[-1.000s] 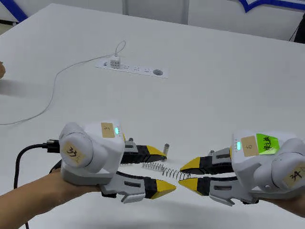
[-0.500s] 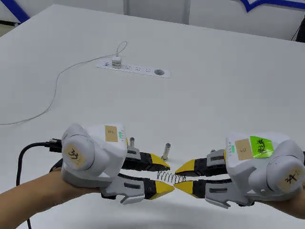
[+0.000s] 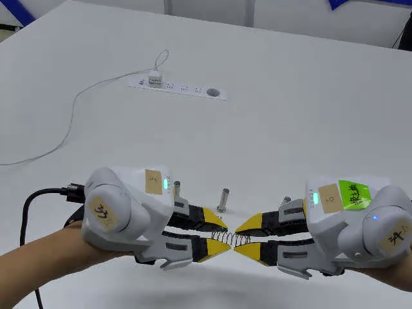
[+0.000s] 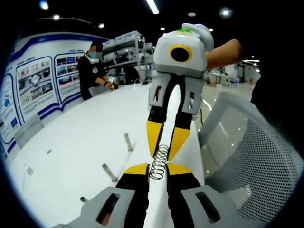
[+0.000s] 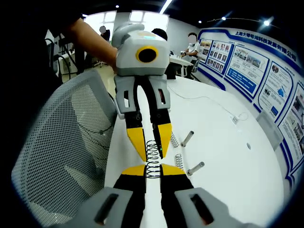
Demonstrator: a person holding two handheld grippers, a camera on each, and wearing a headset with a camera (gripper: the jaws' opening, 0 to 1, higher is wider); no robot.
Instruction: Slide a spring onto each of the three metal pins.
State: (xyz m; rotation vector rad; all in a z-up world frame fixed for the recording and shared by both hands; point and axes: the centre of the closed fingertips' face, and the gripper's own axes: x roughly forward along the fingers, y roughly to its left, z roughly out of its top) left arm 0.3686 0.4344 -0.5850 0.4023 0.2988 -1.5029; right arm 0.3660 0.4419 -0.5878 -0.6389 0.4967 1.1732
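Your left gripper (image 4: 158, 172) and right gripper (image 5: 153, 172) tip to tip, jaws of each pinching one spring (image 3: 230, 239), a metal pin (image 3: 223, 200) near them.

- I'm at a big white worktable (image 3: 290, 96) with a power strip (image 3: 177, 90) lying on it. It looks like a lab or workshop hall.
- Blue-framed display boards (image 5: 247, 66) run along the wall.
- Storage racks (image 4: 124, 42) stand at the back, a person (image 4: 93, 71) is busy at another table, and there's a mesh chair (image 5: 57, 142) right beside me.
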